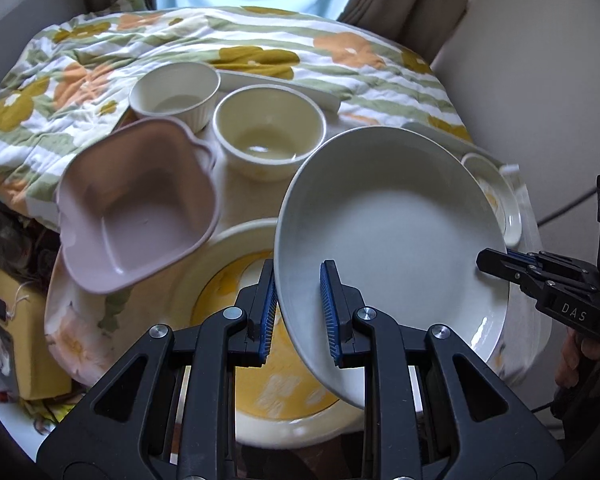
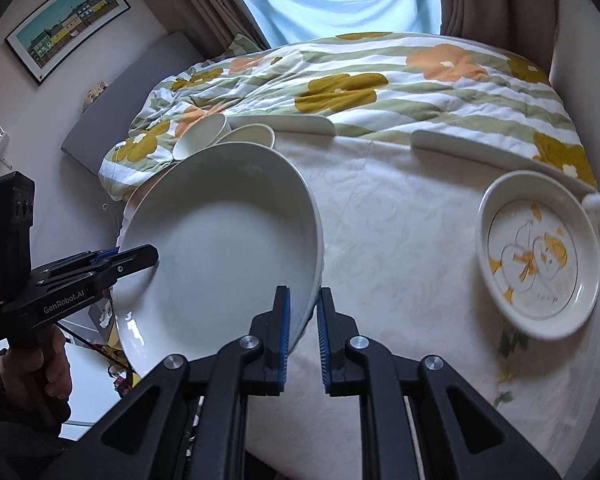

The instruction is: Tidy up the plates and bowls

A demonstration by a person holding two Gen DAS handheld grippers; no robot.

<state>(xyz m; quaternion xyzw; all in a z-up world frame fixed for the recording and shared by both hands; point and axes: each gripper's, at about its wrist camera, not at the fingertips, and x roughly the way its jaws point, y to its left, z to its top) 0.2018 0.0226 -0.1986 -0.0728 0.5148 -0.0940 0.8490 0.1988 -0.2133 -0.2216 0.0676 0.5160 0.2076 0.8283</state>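
Note:
A large white deep plate [image 1: 392, 236] is held tilted above the table by both grippers. My left gripper [image 1: 300, 296] is shut on its near-left rim. My right gripper [image 2: 303, 322] is shut on its right rim [image 2: 314, 280], and also shows at the right of the left wrist view [image 1: 496, 260]. Under the plate lies a yellow-patterned plate [image 1: 236, 280]. A pink square bowl [image 1: 136, 204], a cream bowl [image 1: 268, 136] and a ribbed white bowl [image 1: 176, 94] sit at the left. A small duck-patterned plate [image 2: 540, 256] sits at the right.
The round table [image 2: 400, 208] has a white cloth. A flowered quilt [image 2: 380, 84] lies behind it, with two long white trays [image 2: 460, 144] at its edge. A yellow object [image 1: 24, 332] sits low at the left. The wall and curtains are behind.

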